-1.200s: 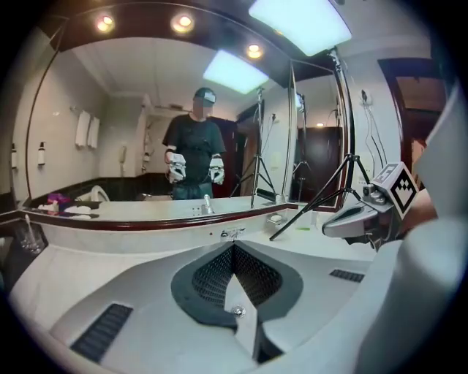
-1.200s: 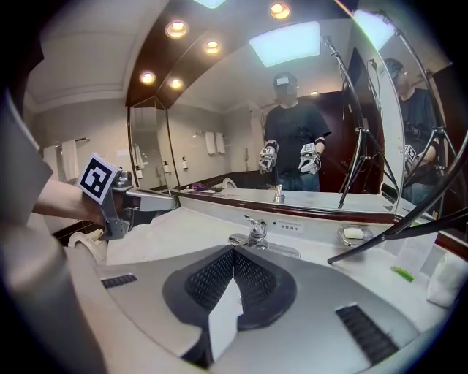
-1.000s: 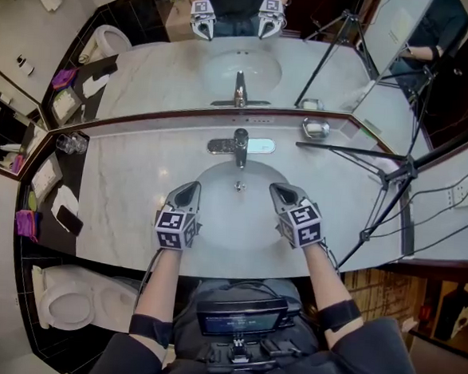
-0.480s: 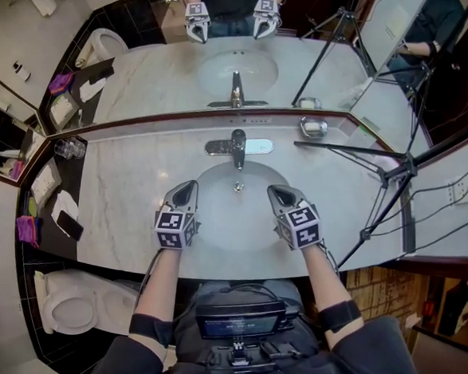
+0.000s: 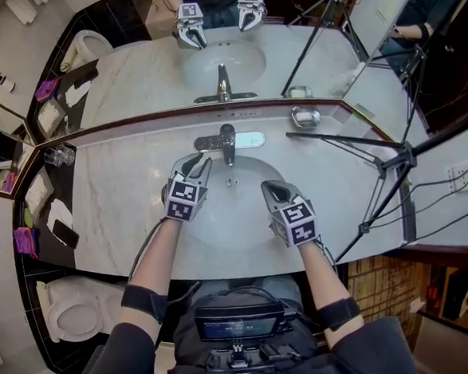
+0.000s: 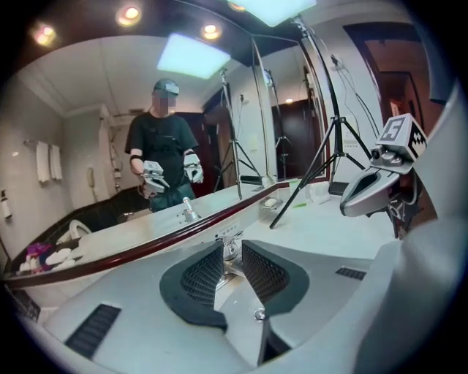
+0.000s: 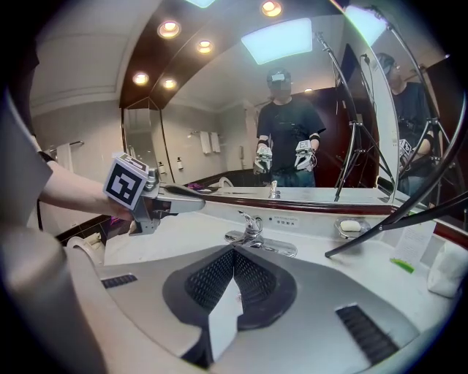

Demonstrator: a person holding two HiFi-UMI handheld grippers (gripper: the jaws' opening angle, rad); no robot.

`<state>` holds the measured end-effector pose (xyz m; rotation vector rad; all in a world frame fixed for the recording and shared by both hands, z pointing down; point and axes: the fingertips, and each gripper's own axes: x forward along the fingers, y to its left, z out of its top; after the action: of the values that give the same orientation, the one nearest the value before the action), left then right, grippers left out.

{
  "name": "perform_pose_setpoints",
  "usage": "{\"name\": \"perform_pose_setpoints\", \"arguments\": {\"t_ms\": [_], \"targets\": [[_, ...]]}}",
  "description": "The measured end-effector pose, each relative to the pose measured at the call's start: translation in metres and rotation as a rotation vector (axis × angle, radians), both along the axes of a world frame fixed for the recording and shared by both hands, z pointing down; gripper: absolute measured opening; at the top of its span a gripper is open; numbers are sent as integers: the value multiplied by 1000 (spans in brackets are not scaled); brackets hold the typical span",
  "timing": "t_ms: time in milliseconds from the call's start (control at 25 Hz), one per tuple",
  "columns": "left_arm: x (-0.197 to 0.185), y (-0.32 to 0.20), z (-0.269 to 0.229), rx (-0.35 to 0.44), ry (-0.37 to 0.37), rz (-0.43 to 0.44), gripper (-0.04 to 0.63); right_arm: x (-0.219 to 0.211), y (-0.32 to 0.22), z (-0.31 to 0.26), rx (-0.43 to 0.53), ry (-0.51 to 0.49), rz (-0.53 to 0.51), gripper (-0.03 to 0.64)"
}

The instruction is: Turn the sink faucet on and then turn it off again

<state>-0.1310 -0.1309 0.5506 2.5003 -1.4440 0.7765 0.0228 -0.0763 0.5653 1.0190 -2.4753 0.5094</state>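
The chrome faucet stands at the back rim of the white sink basin. My left gripper reaches over the basin's back left, its tips just short of the faucet. In the left gripper view its jaws have just been opening and stand slightly apart, with the faucet showing in the gap beyond them, untouched. My right gripper hovers over the basin's right side, shut and empty. From there the faucet lies ahead and the left gripper to the left.
A wall mirror runs behind the marble counter. A soap dish sits back right, and a tripod leans over the counter's right end. A glass and a phone lie at the left, a toilet below.
My left gripper has moved forward from the basin's near left side up to the faucet, and its jaws have parted. The right gripper has stayed in place.
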Motion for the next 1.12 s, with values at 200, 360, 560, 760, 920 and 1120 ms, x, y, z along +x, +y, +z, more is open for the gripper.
{"name": "perform_pose_setpoints", "arguments": {"t_ms": [200,360,560,760,920,1120], "targets": [[27,-30,29,-8,-196,147,154,12,0,7,-18,7,28,18],[42,-52,47,36,-410,259,167,26,1,13,-31,15,53,18],[53,-67,67,87,-638,367,166,44,5,22,-48,23,85,18],[58,-68,84,78,-717,392,149,55,7,28,-56,26,99,18],[59,-69,86,92,-727,382,119,58,8,31,-62,23,101,18],[58,-72,84,112,-744,367,67,56,9,32,-66,21,97,18]]}}
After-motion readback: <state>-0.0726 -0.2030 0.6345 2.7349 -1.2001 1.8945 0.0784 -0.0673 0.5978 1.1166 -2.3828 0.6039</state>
